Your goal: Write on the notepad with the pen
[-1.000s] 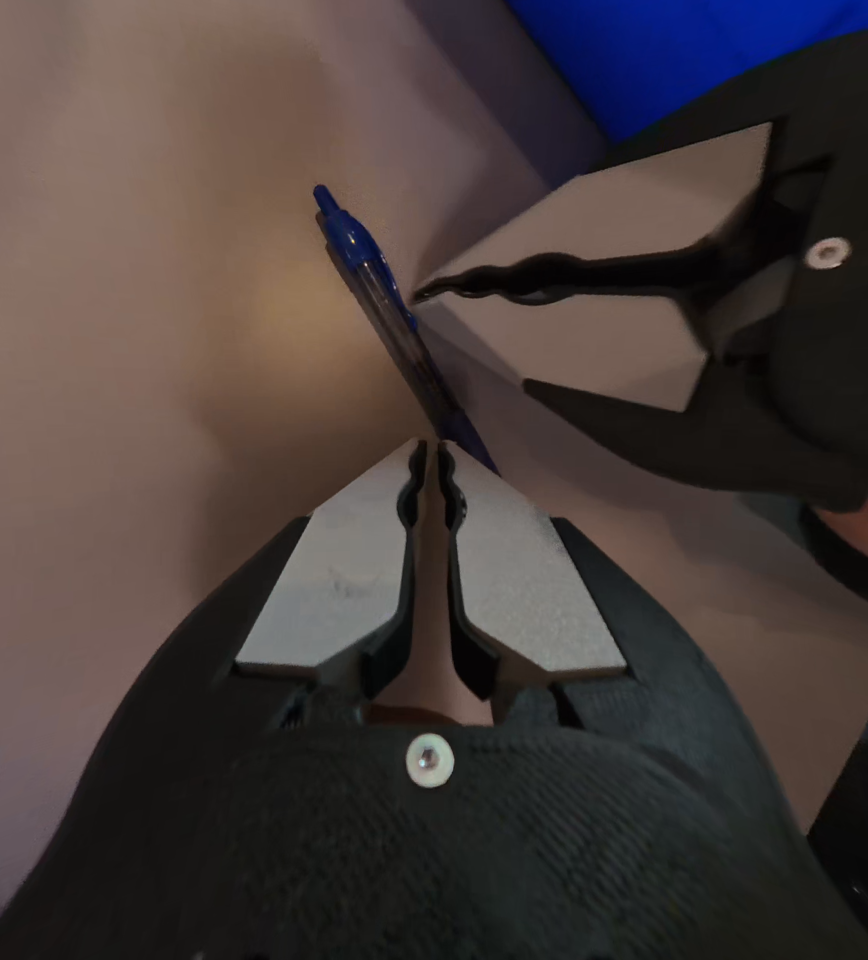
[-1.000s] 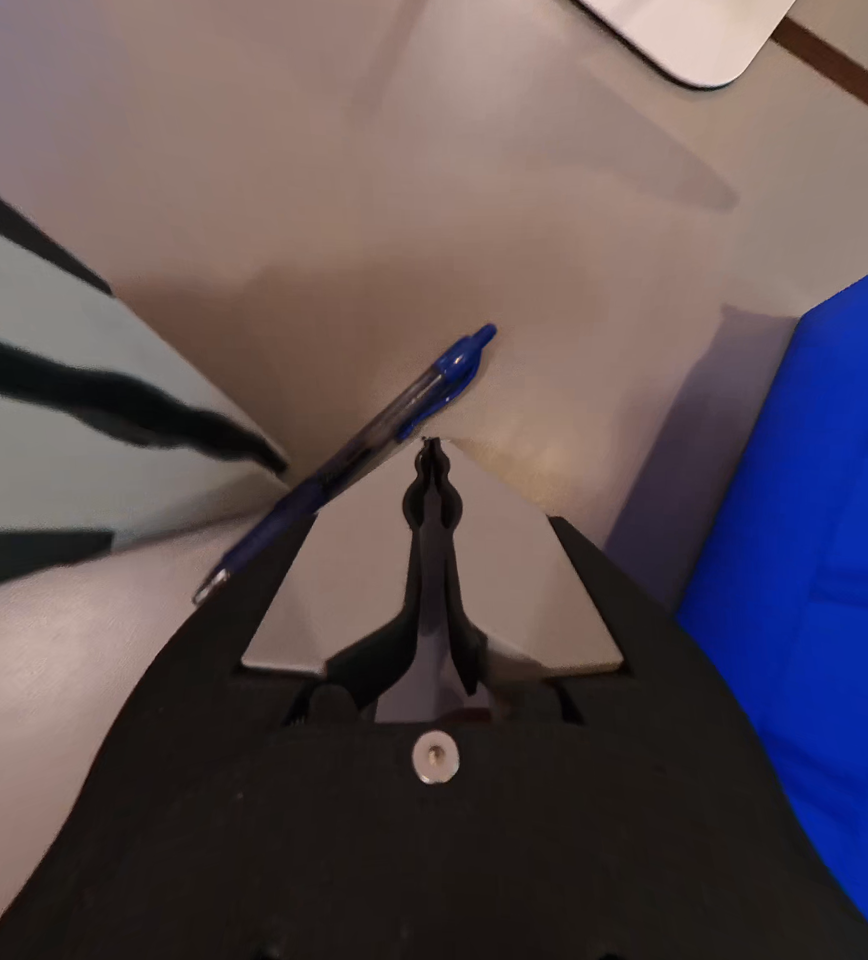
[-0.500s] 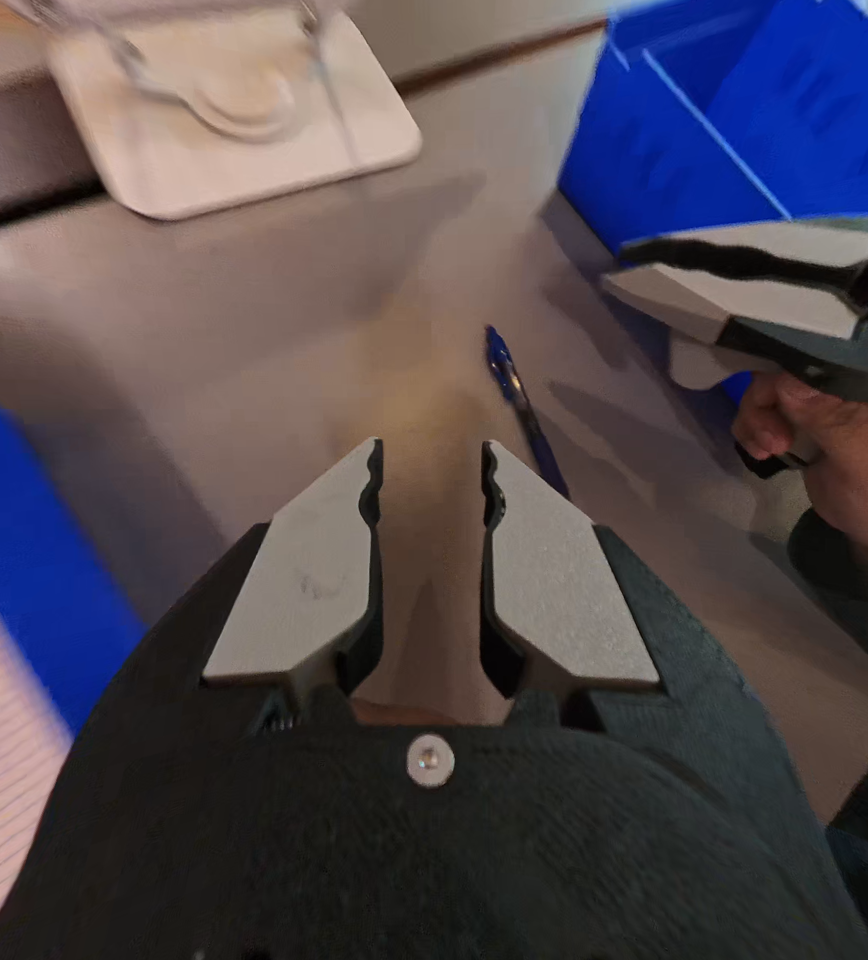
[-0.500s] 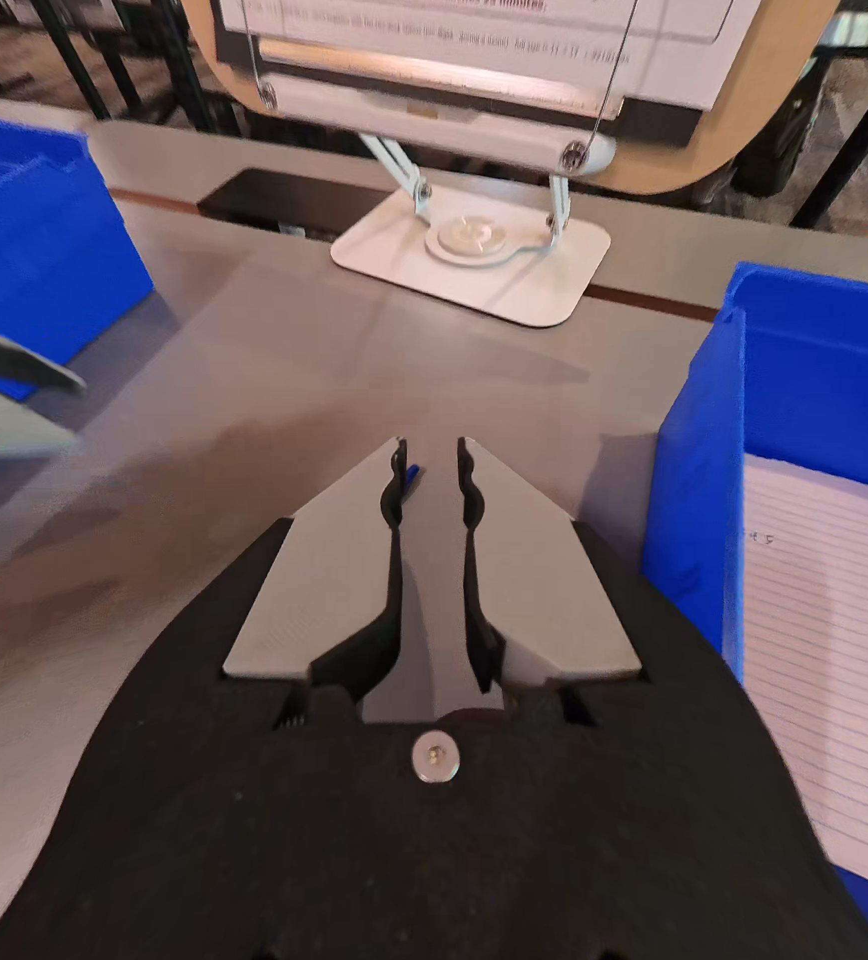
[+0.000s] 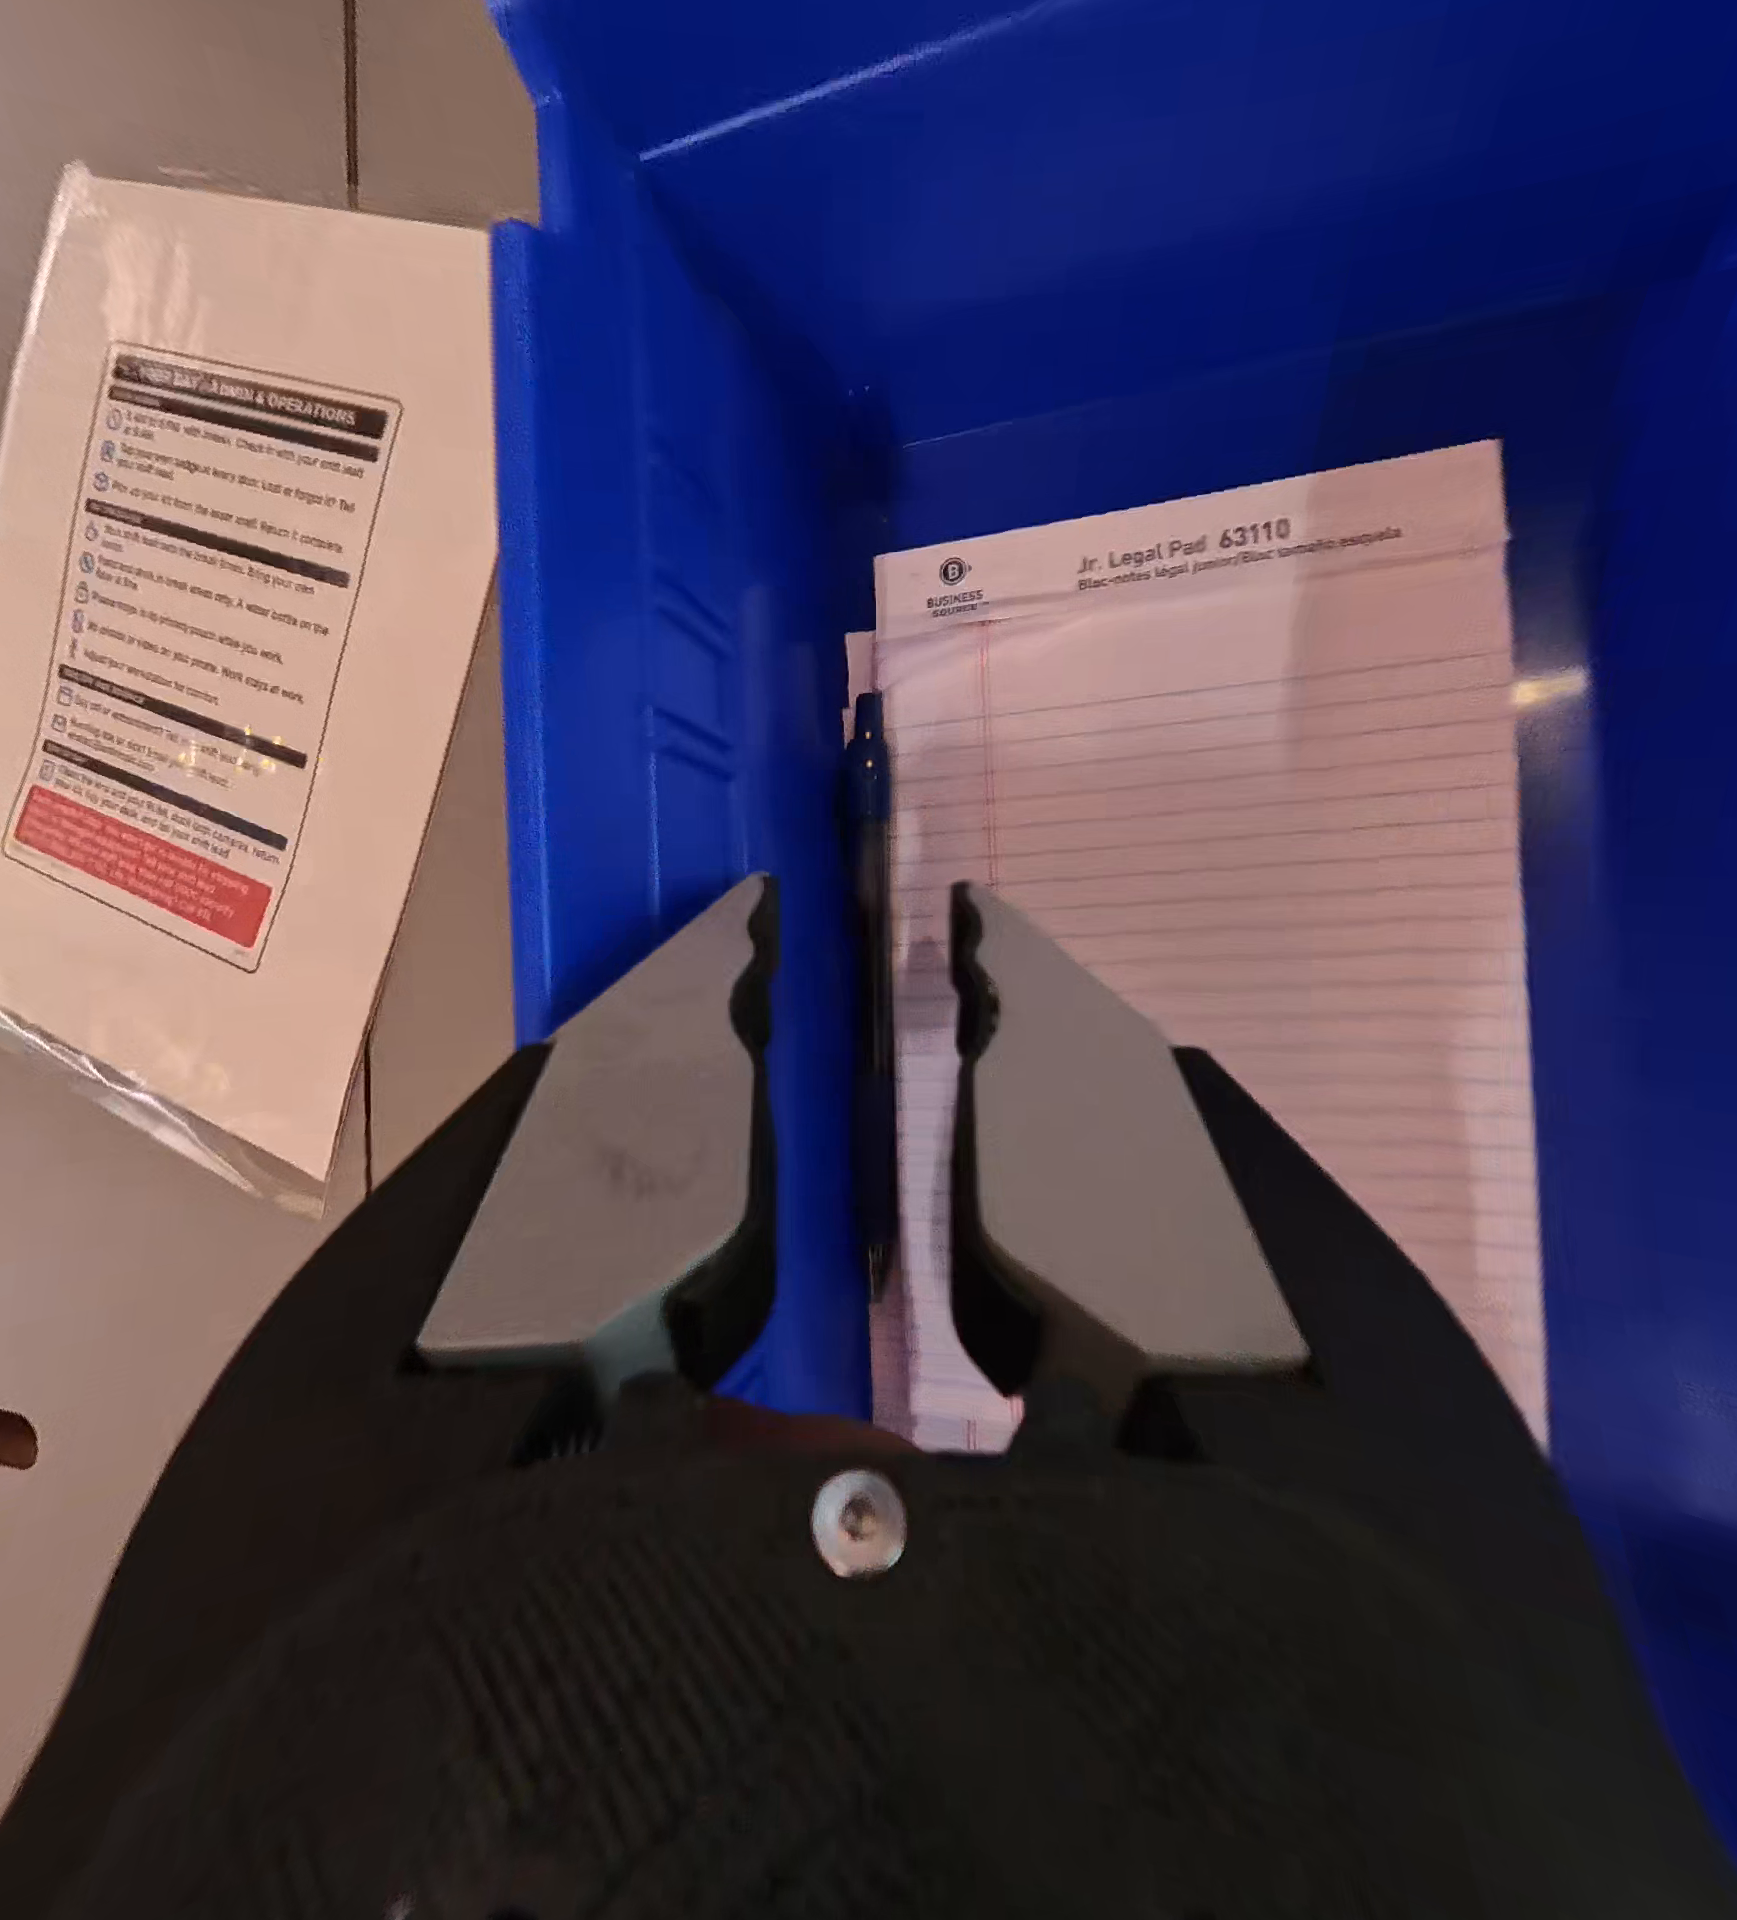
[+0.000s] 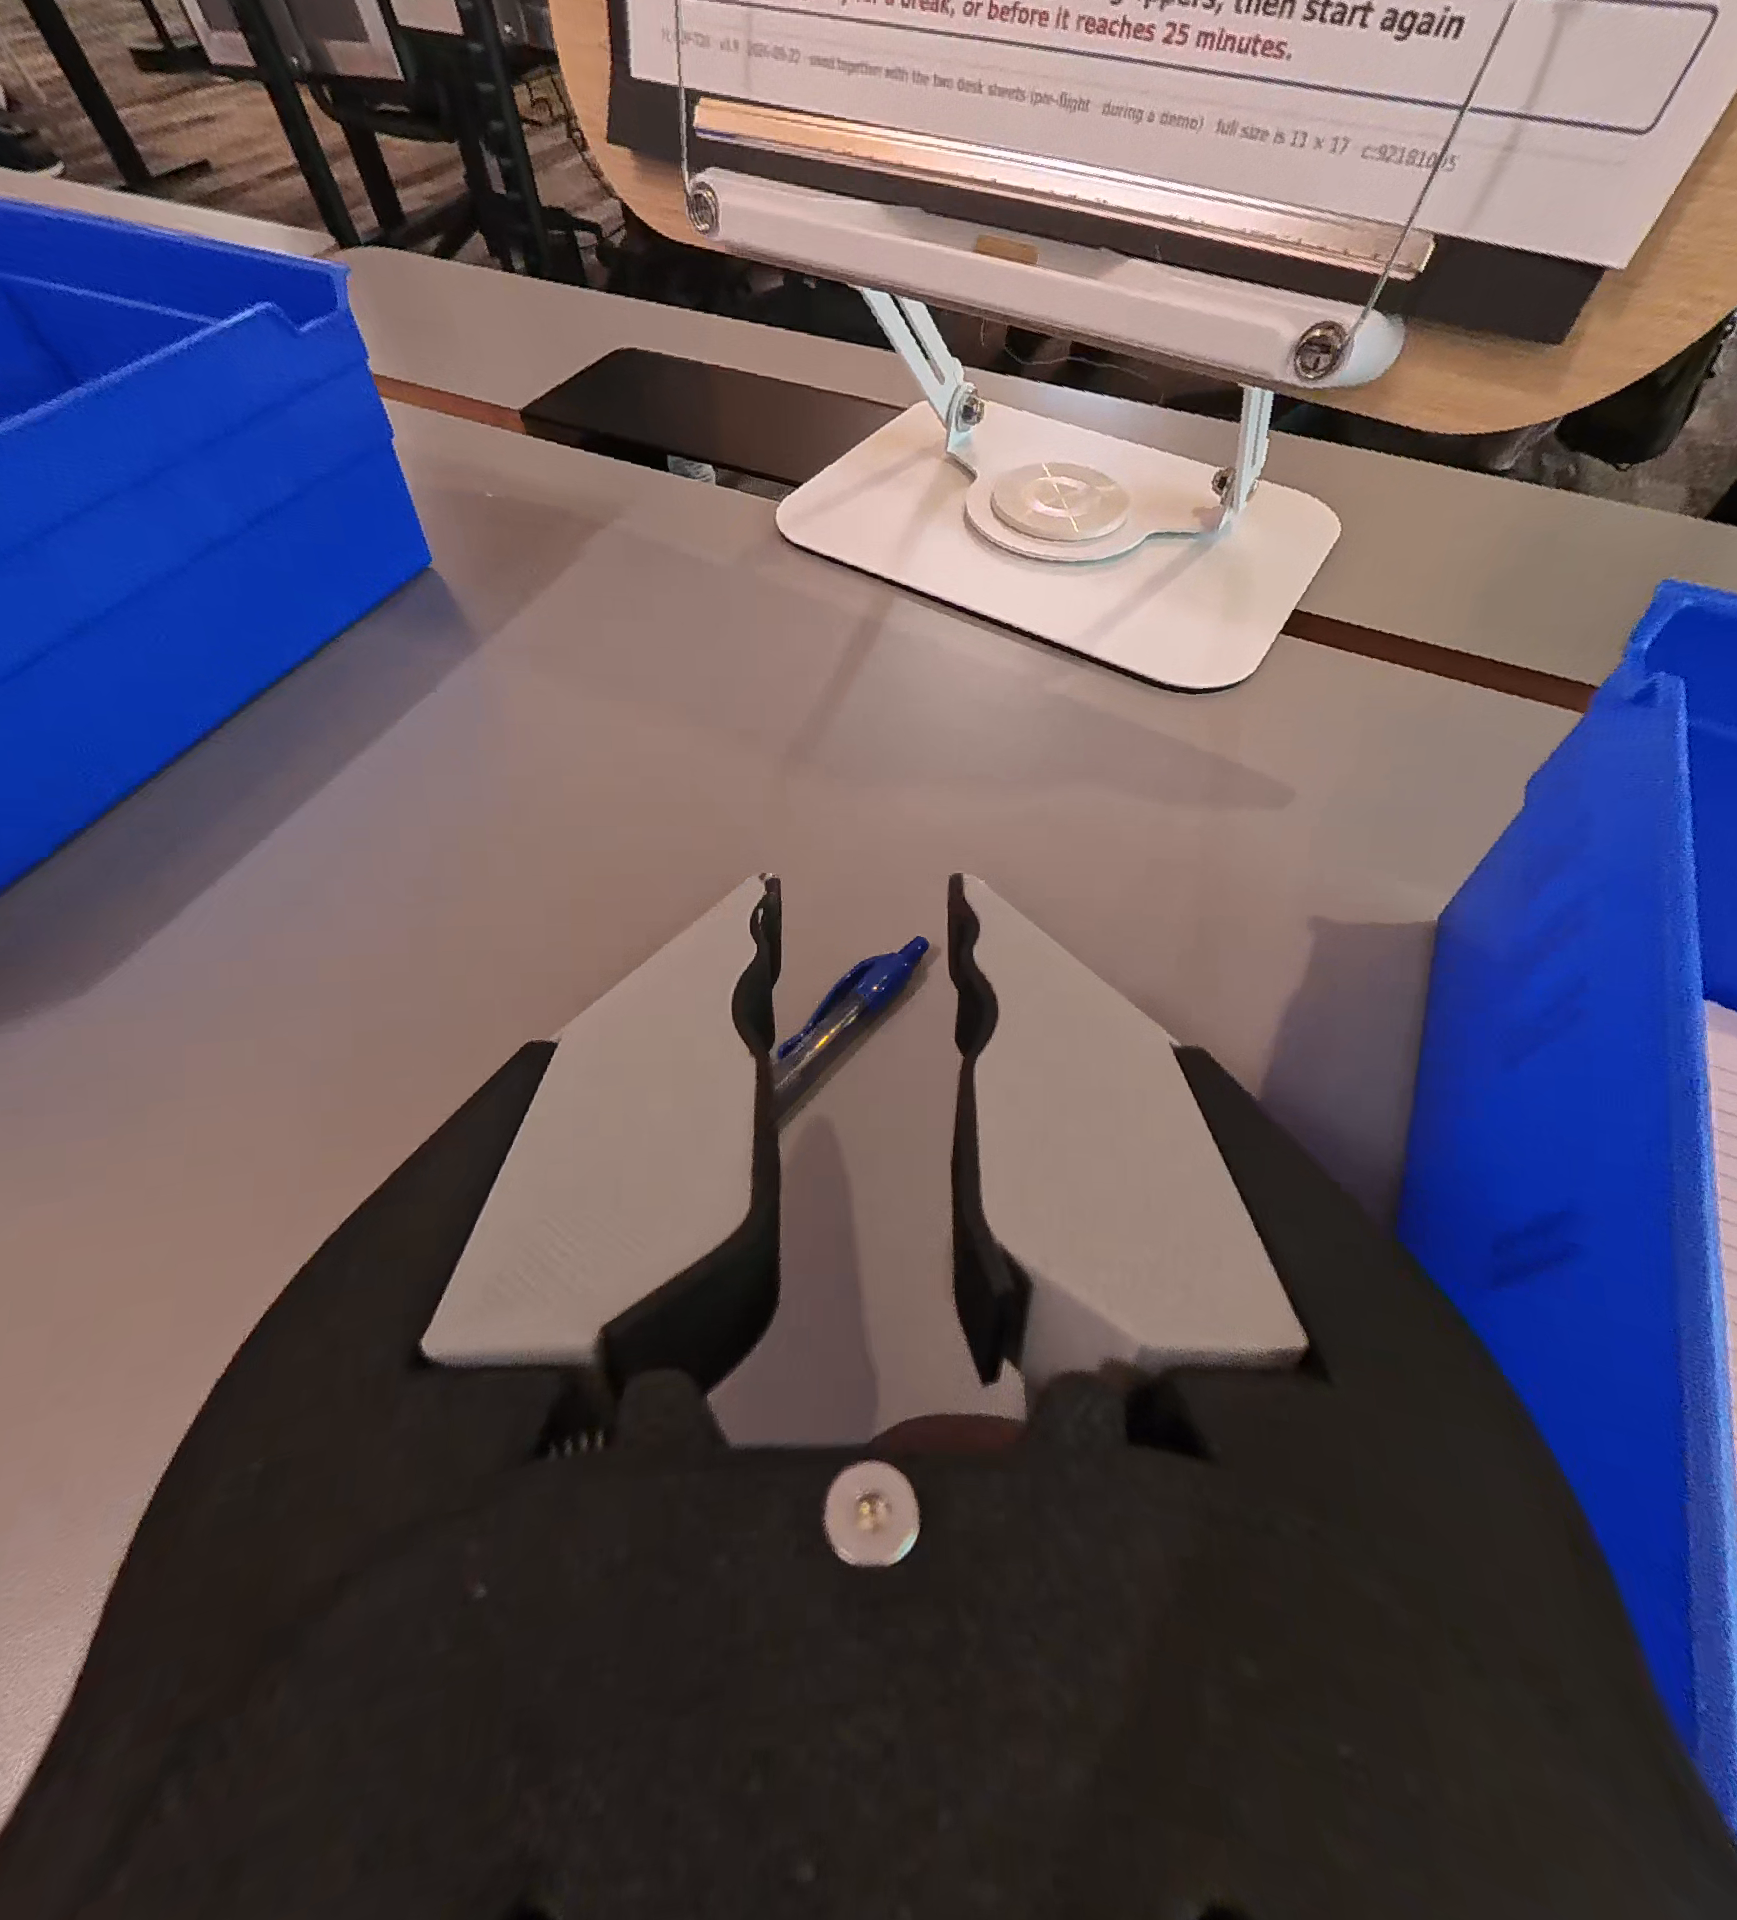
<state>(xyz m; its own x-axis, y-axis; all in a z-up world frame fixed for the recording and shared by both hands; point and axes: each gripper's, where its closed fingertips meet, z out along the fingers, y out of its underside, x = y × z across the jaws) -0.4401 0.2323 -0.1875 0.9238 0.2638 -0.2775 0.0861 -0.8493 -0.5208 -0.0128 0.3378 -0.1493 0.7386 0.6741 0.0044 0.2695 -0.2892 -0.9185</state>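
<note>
Both of your grippers were empty, so the pen was not yet picked up and the writing, as I judged it, not begun. Your left gripper hung with jaws apart over the blue bin, where a pen lay along the notepad's left edge. Your right gripper, likewise parted, hovered above the table over a second pen lying loose.

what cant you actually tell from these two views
- Left wrist view: the near end of the notepad in the blue bin, covered by the left gripper.
- Right wrist view: the tip end of the pen on the table, hidden behind a finger of the right gripper.
</note>
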